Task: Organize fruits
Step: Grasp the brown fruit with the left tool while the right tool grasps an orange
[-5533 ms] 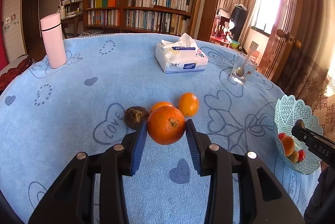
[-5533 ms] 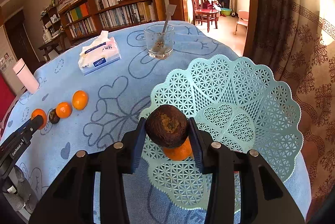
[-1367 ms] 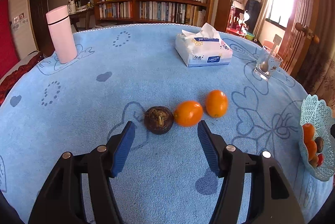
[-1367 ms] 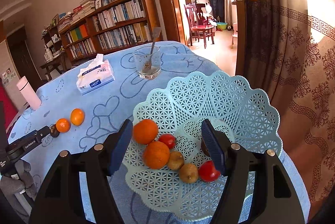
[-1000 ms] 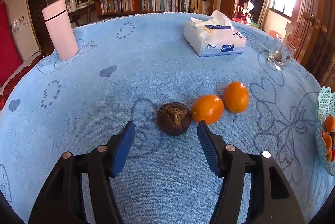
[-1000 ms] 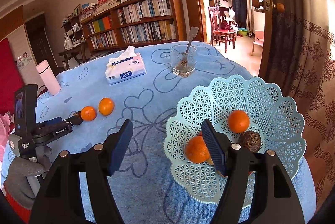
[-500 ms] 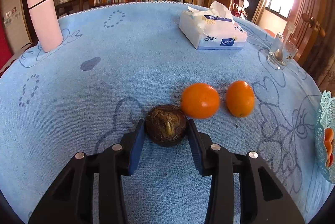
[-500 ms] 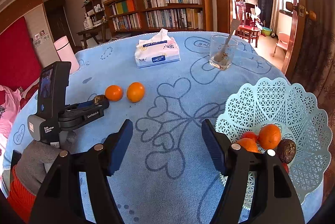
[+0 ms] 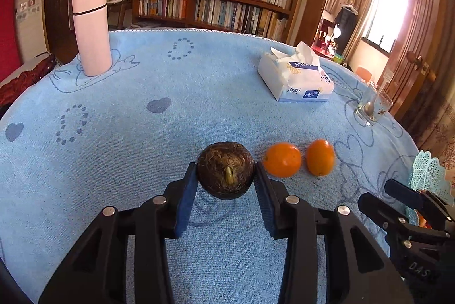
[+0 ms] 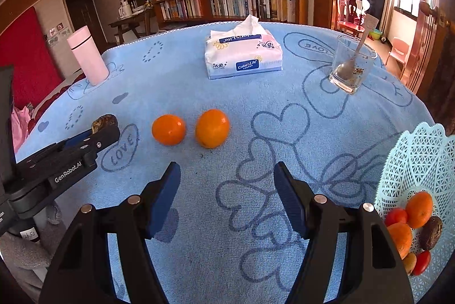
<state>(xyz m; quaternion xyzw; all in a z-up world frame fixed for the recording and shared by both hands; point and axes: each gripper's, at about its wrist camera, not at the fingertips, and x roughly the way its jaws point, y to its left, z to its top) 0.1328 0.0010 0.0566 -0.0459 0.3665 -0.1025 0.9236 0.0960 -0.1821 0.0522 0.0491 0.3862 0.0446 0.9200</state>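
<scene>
A dark brown, rough round fruit [image 9: 224,161] sits between the blue pads of my left gripper [image 9: 225,172], which is shut on it low over the blue cloth. Just right of it two oranges [image 9: 282,159] [image 9: 320,157] lie side by side on the cloth. In the right wrist view the same oranges [image 10: 168,129] [image 10: 212,128] lie ahead of my right gripper [image 10: 227,170], which stands open and empty above the cloth. The left gripper [image 10: 105,130] with the brown fruit [image 10: 103,120] shows at the left. A pale green lattice basket [image 10: 418,150] at the right holds several fruits.
A tissue pack [image 10: 243,55] lies at the back middle, a glass with a spoon [image 10: 351,68] at the back right, and a pink flask [image 10: 88,59] at the back left. The right gripper [image 9: 381,191] is at the left wrist view's lower right. Bookshelves stand beyond the table.
My left gripper moved in around the brown fruit and shut on it. My right gripper swung left, away from the basket, and now faces the two oranges.
</scene>
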